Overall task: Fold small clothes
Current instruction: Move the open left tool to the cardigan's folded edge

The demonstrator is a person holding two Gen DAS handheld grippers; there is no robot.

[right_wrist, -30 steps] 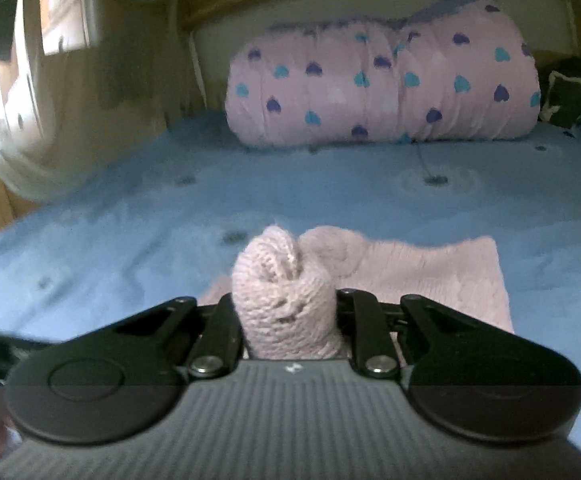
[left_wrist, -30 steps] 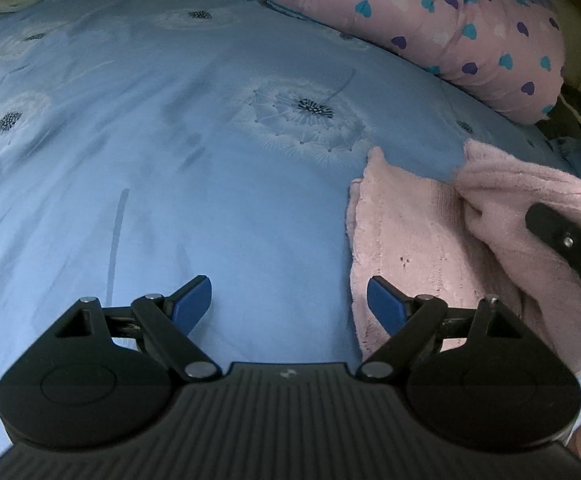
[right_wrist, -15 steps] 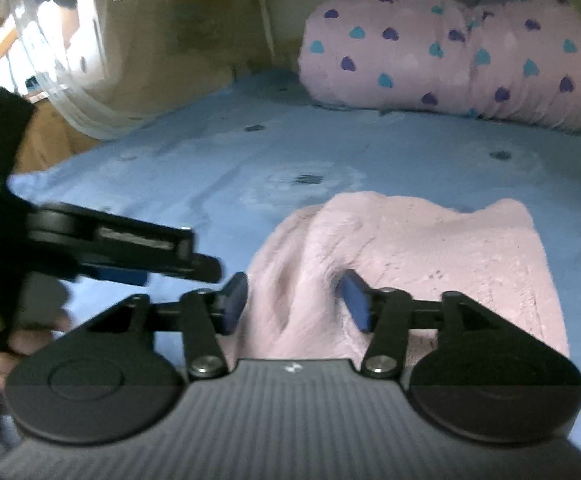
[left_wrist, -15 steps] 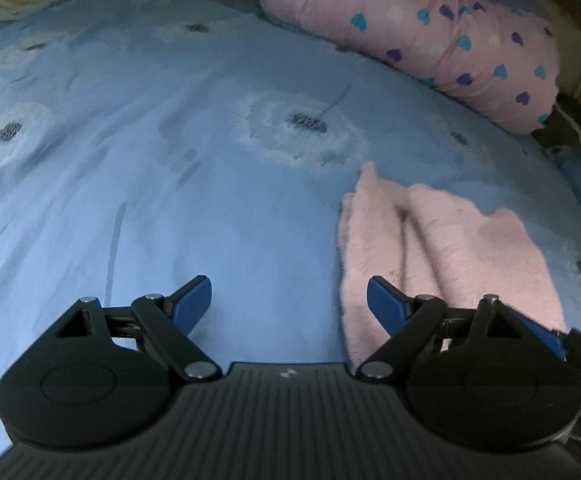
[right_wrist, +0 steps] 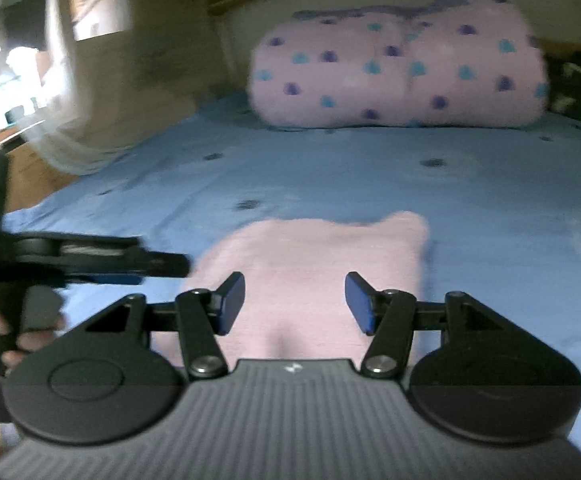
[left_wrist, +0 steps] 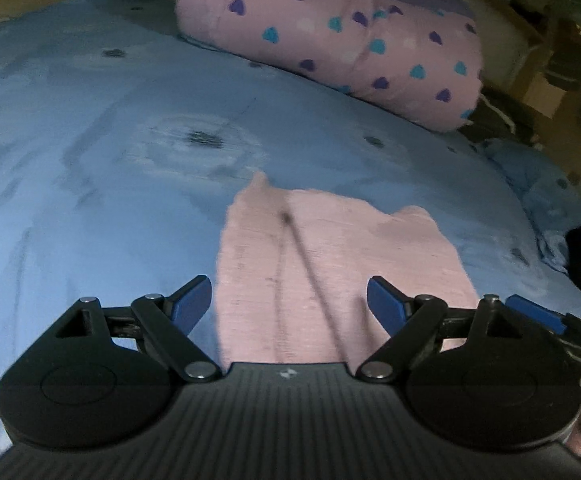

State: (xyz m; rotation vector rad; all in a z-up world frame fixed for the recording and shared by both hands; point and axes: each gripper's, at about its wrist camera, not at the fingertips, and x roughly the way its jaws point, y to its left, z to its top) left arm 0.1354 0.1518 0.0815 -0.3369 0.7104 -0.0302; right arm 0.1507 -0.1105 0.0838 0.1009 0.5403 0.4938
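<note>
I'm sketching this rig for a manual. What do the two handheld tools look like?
Both look alike: the left tool and the right tool have matte black bodies, a ribbed grey top plate with a small white mark, two round black discs, black linkage arms with silver pins, and flat blue fingers. No sleeves are visible.

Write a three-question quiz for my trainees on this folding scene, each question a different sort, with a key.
1. True or false: the right gripper is clamped on the pink garment.
2. Multiple choice: the garment lies on
A. a blue sheet
B. a wooden table
C. the heart pillow
3. Fill in: in the left wrist view, the left gripper is ____, with nothing pressed between its pads.

Key:
1. False: its pads stand apart, clear of the garment.
2. A
3. open
</note>
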